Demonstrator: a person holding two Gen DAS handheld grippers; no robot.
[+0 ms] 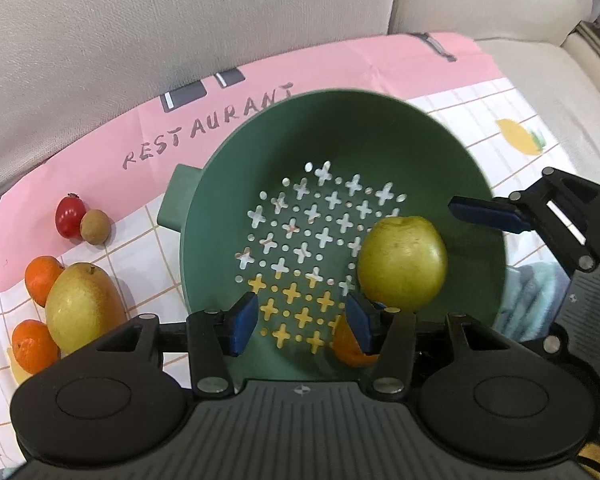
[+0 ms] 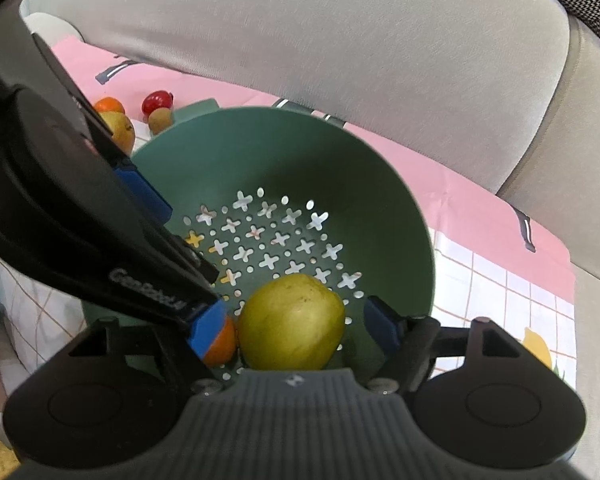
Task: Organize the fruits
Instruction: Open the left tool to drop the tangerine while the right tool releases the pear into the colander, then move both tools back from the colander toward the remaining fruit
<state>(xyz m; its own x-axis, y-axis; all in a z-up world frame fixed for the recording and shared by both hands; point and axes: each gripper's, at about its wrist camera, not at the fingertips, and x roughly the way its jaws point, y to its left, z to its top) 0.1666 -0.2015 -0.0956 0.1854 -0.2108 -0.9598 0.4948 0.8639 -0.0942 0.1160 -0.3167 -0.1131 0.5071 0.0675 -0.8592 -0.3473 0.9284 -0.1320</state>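
In green colander [image 1: 380, 128]: green apple [image 1: 402, 262], orange [image 1: 350, 350] | left of colander (five fruits wait): pear [image 1: 80, 308] among them | left claw [image 1: 302, 322] open, empty | right claw [image 2: 296, 328] open around apple

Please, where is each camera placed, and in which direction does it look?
Left wrist: on the left gripper, open, looking forward and down into the colander; the right gripper's finger shows at right.
Right wrist: on the right gripper, open around the pear; the left gripper crosses at left.
Shared: colander, pear, orange.
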